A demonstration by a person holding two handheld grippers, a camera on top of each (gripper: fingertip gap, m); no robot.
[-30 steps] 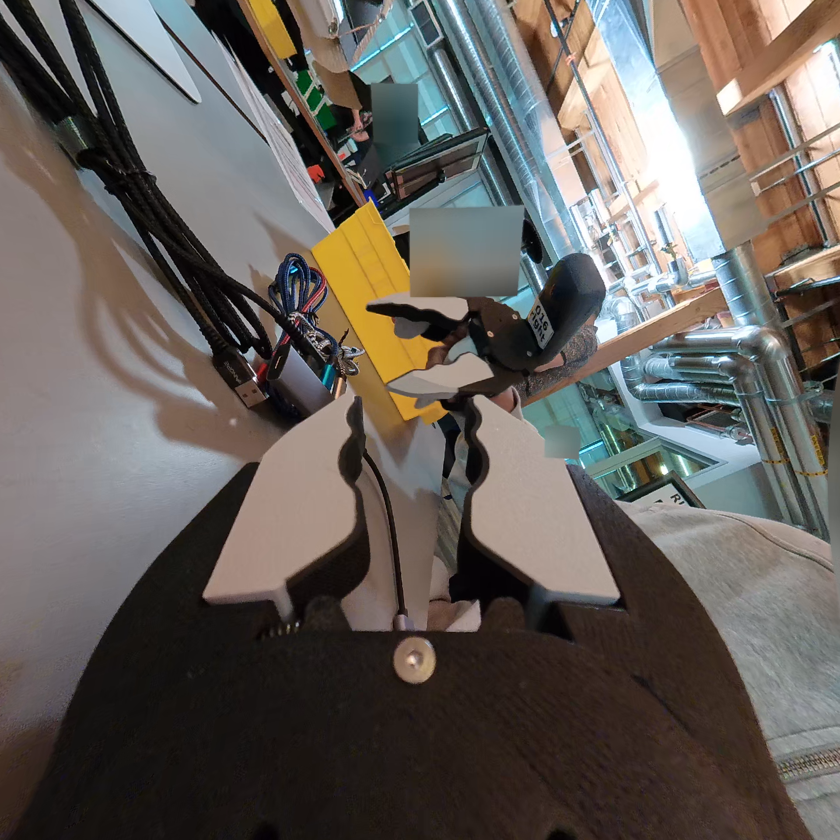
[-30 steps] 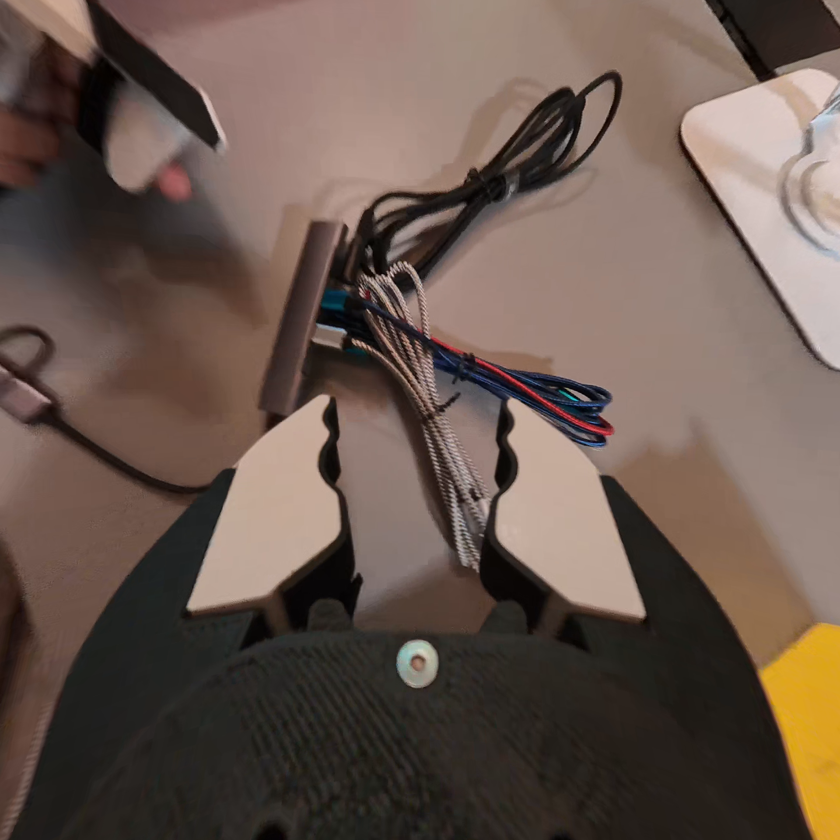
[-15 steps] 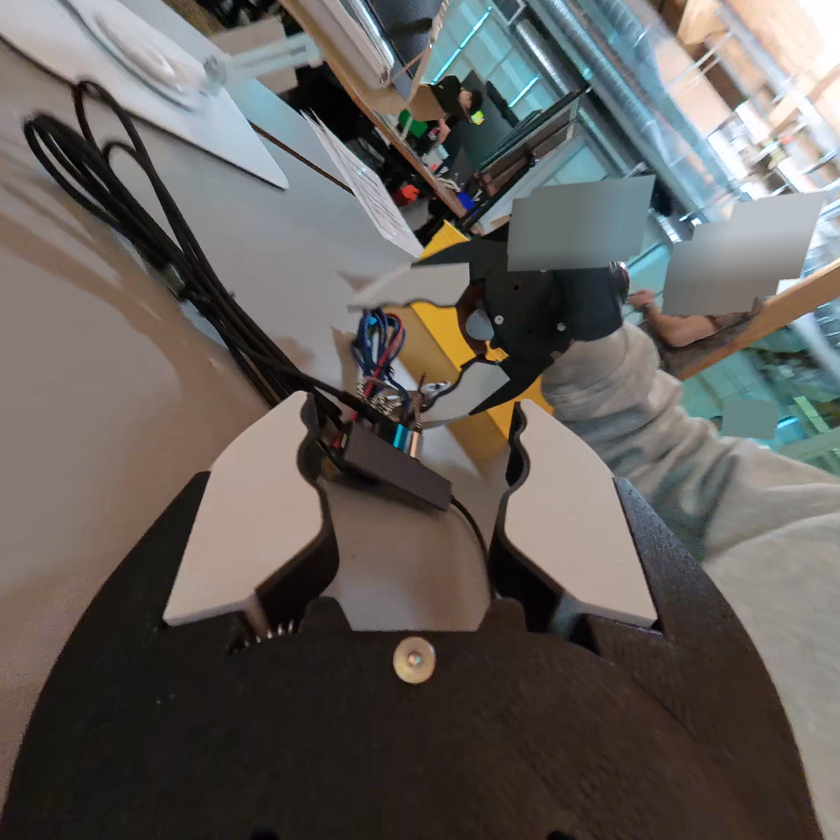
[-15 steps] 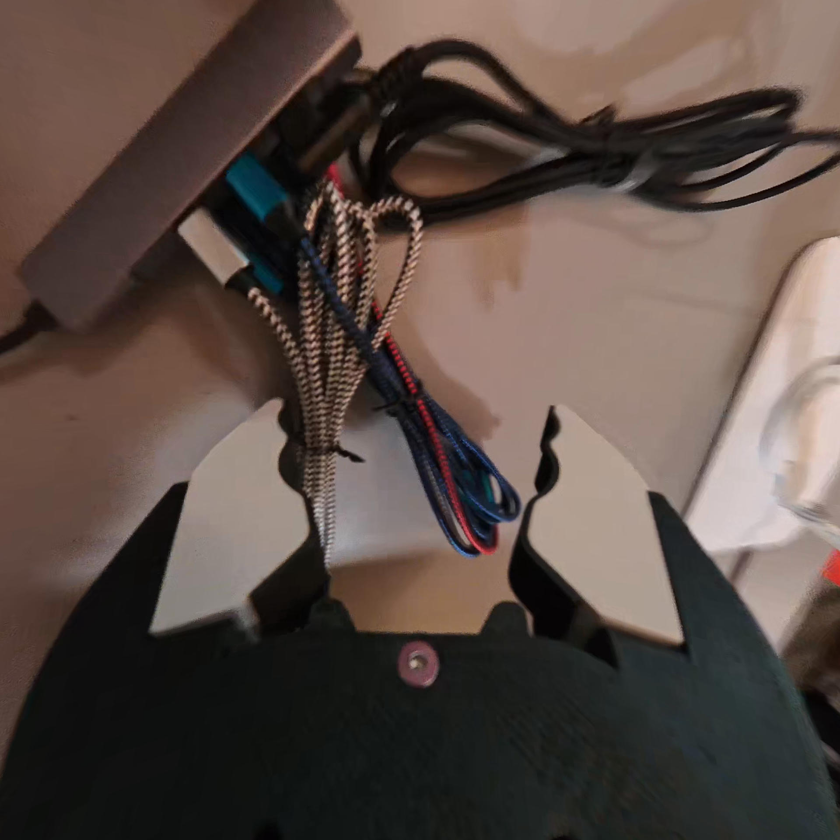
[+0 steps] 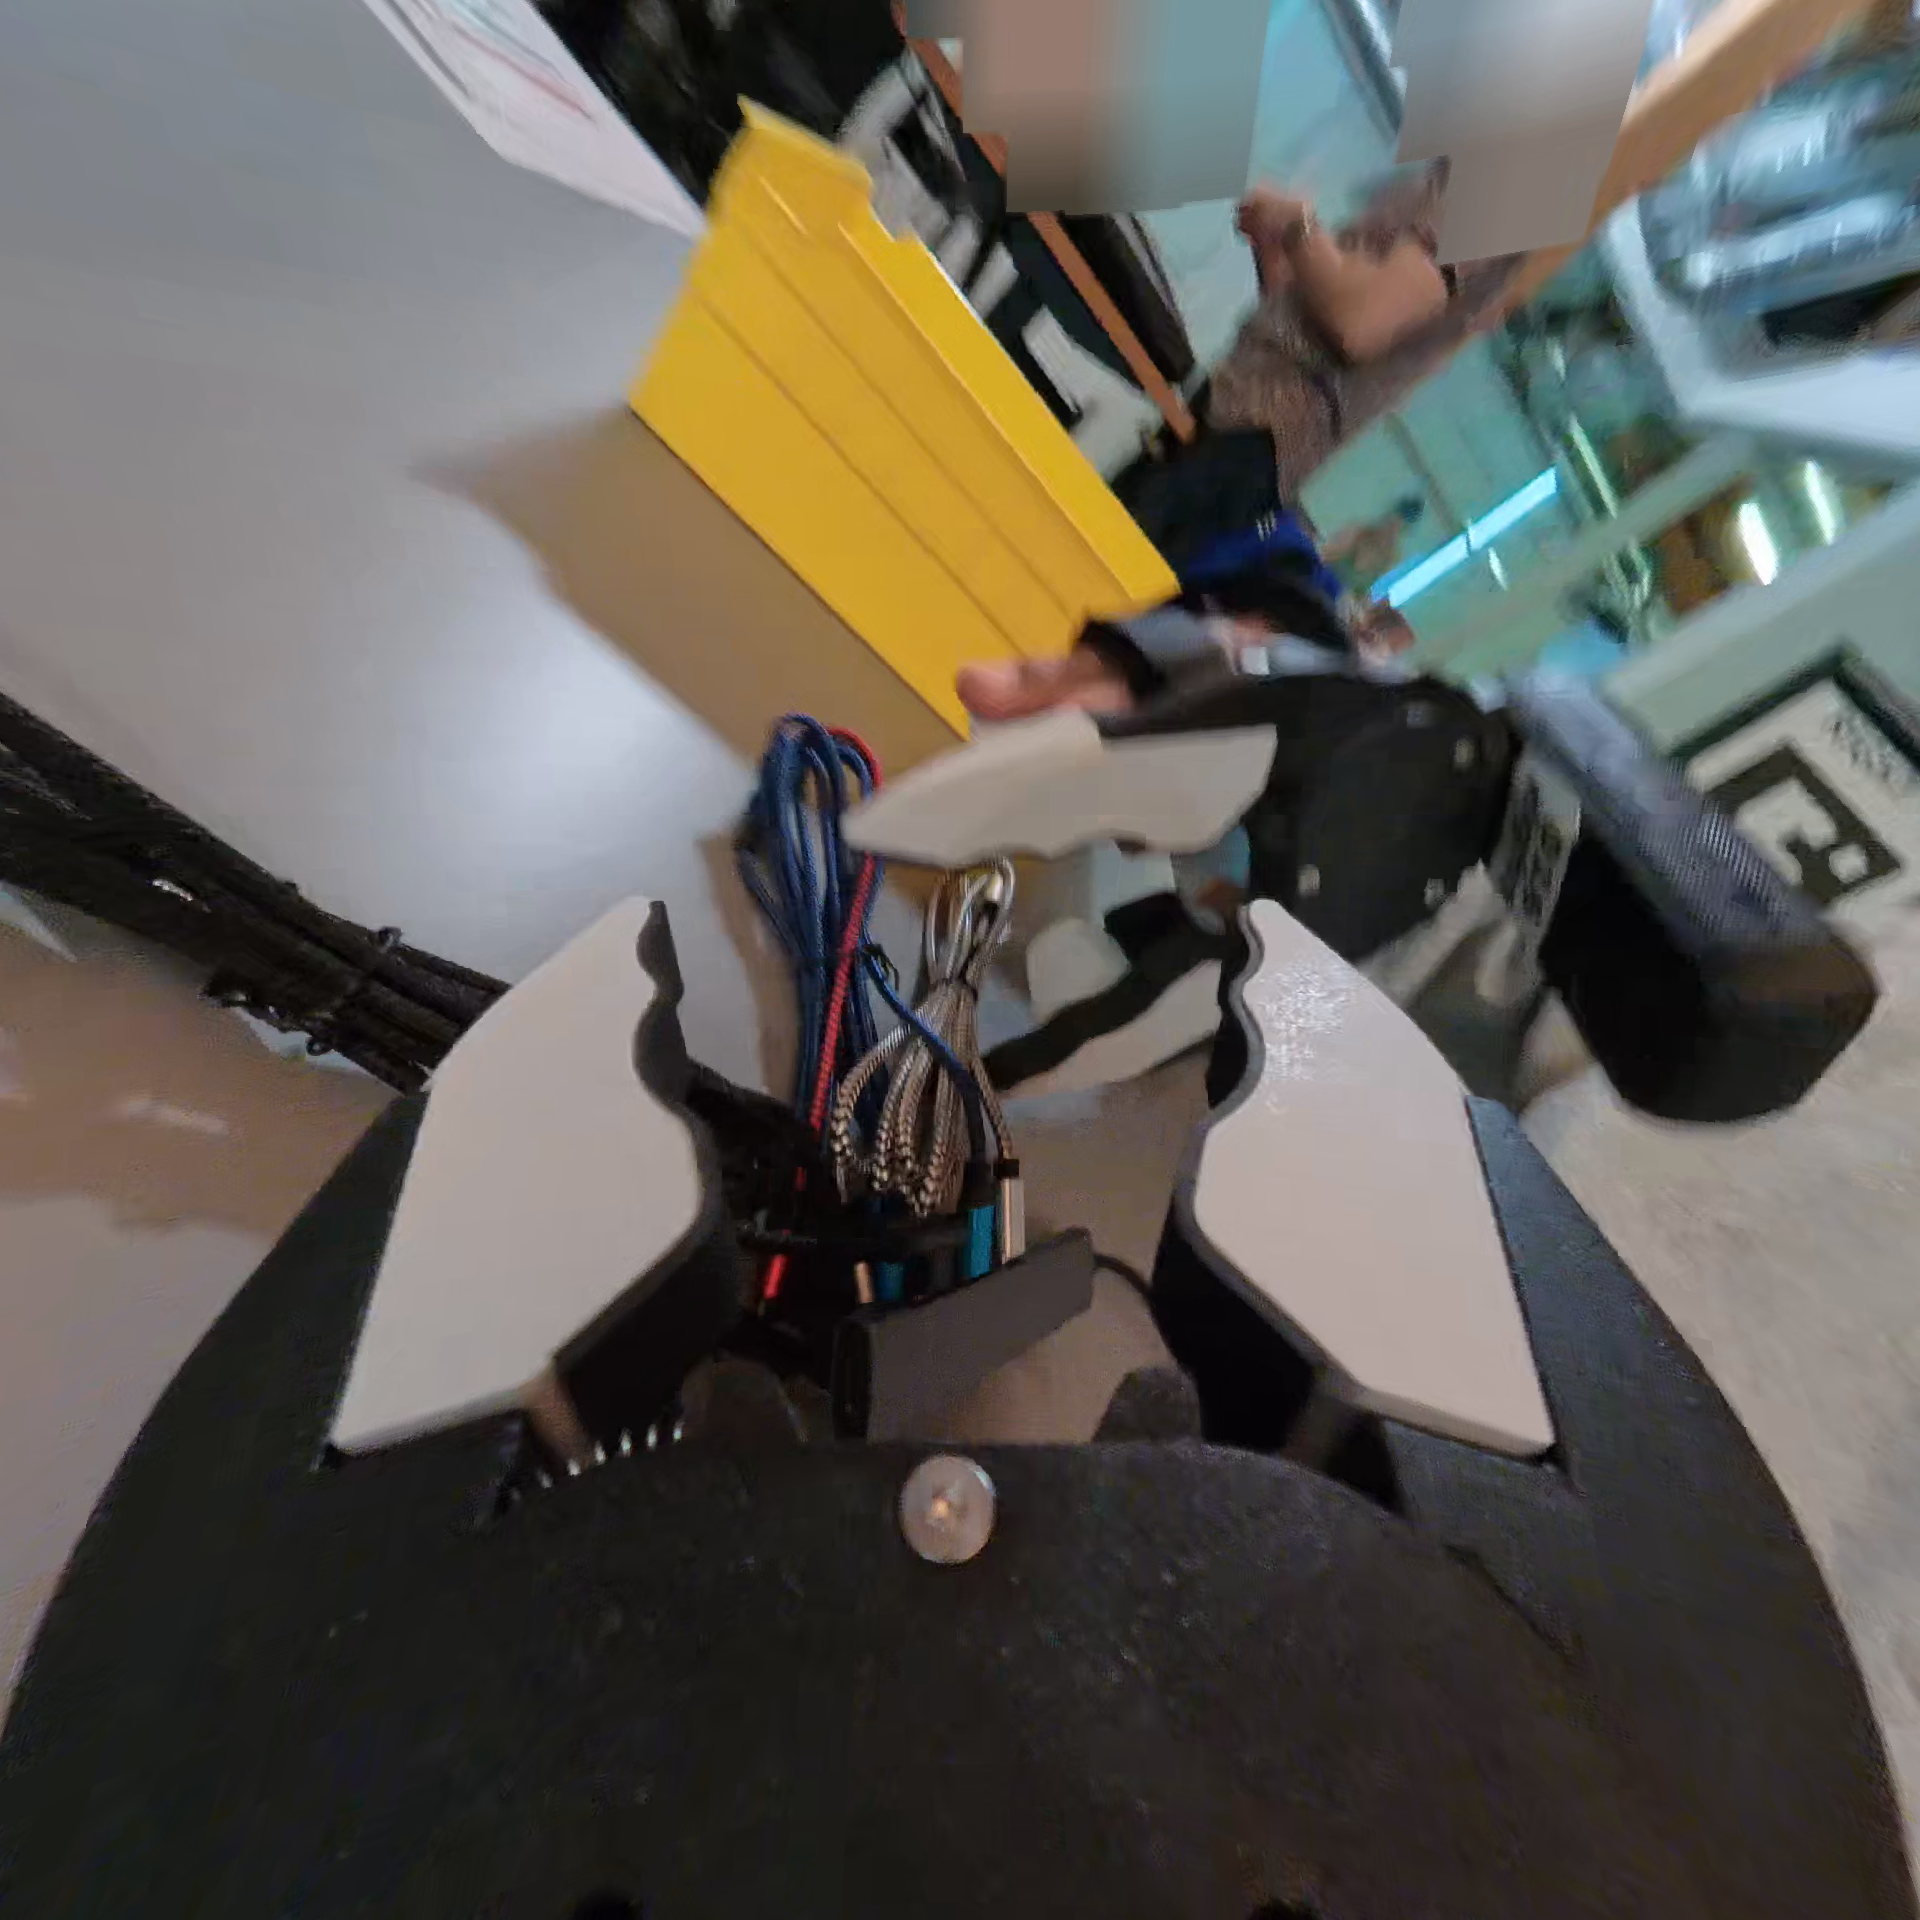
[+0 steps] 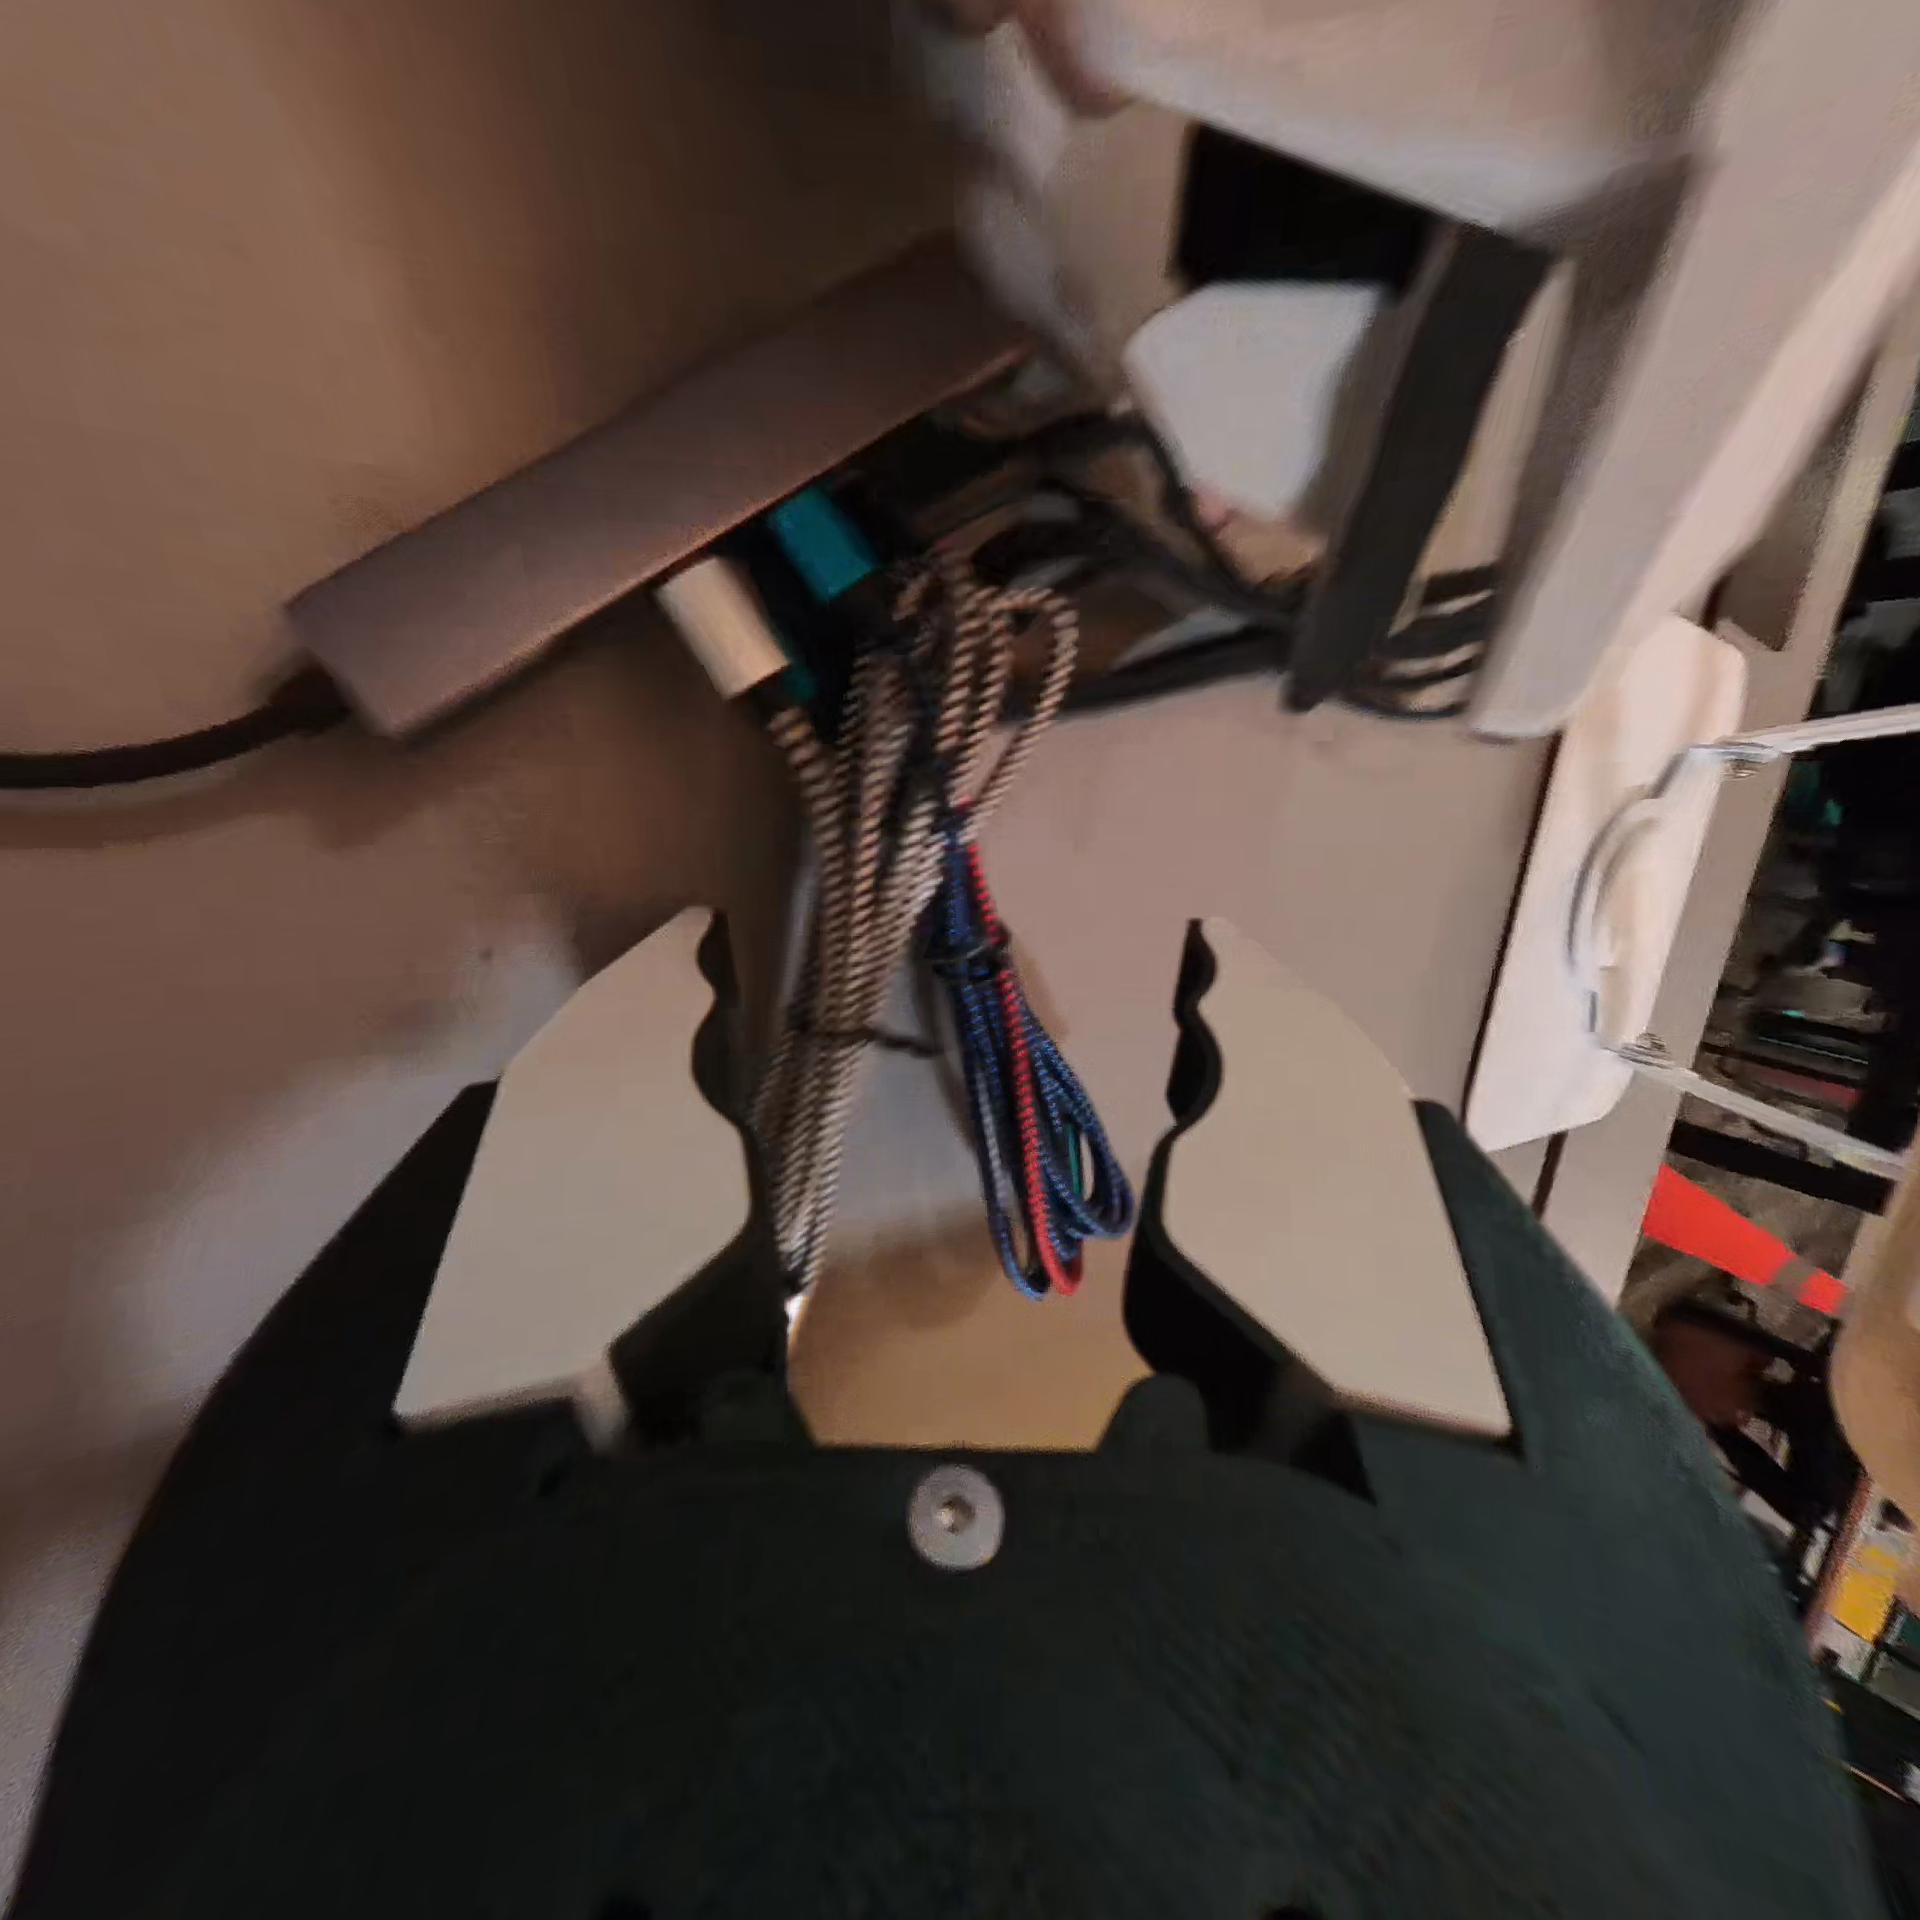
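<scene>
A grey table [image 5: 260,436] carries a yellow stepped block [image 5: 873,416] at its far right edge; a bundle of black cables [image 5: 260,956] lies at the left; a white flat plate [image 6: 1590,914] sits on the right; a paper sheet [image 5: 520,94] lies far off.

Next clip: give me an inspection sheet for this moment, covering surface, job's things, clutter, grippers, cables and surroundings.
Surface: pale grey table, partly shadowed.
Job's things: grey hub with several plugs in its side.
Clutter: yellow folders; white pad at the table edge.
Grippers: left gripper open, hub between its fingers; right gripper open, over the cable ends.
Cables: striped cable, blue and red cable, black cables, each bundled.
Surroundings: blurred workshop shelving; people behind.
</scene>
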